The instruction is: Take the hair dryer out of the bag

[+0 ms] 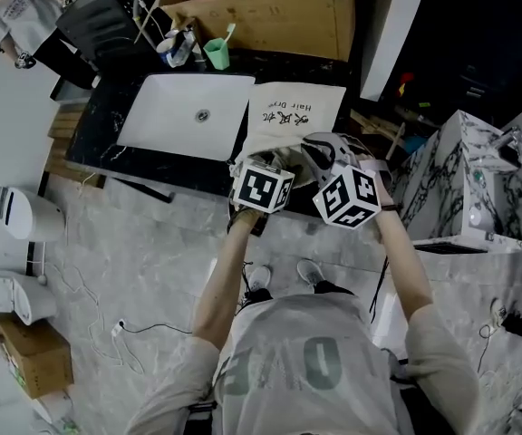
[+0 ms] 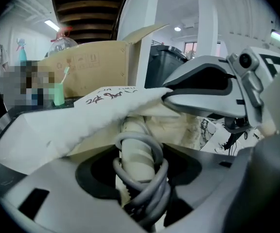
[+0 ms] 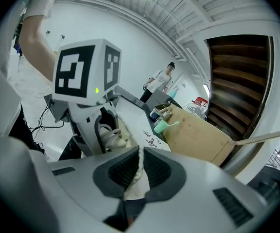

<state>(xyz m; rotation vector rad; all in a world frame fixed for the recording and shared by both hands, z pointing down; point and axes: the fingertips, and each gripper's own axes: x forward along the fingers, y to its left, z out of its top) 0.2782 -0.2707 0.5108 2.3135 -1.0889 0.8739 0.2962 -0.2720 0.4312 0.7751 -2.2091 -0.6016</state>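
Observation:
A cream cloth bag [image 1: 294,111] printed "Hair Dryer" lies on the black counter [image 1: 98,143], its mouth toward me. My left gripper [image 2: 141,174] has its jaws set wide around the hair dryer's cream handle [image 2: 134,152], which is wrapped in grey cord [image 2: 154,188] and sticks out of the bag's mouth [image 2: 81,125]. My right gripper [image 3: 139,171] is shut on a fold of the bag's cloth [image 3: 132,184] at the mouth edge. In the head view both grippers sit side by side at the bag's mouth, left [image 1: 273,163] and right [image 1: 329,159]. The dryer's head is hidden in the bag.
A white sink [image 1: 188,111] lies left of the bag. Behind it stand a cardboard box [image 1: 270,21] and a green cup with a toothbrush [image 1: 216,54]. A marbled cabinet [image 1: 460,179] stands at the right. A person [image 1: 21,16] stands far left; white appliances [image 1: 30,216] and cables sit on the floor.

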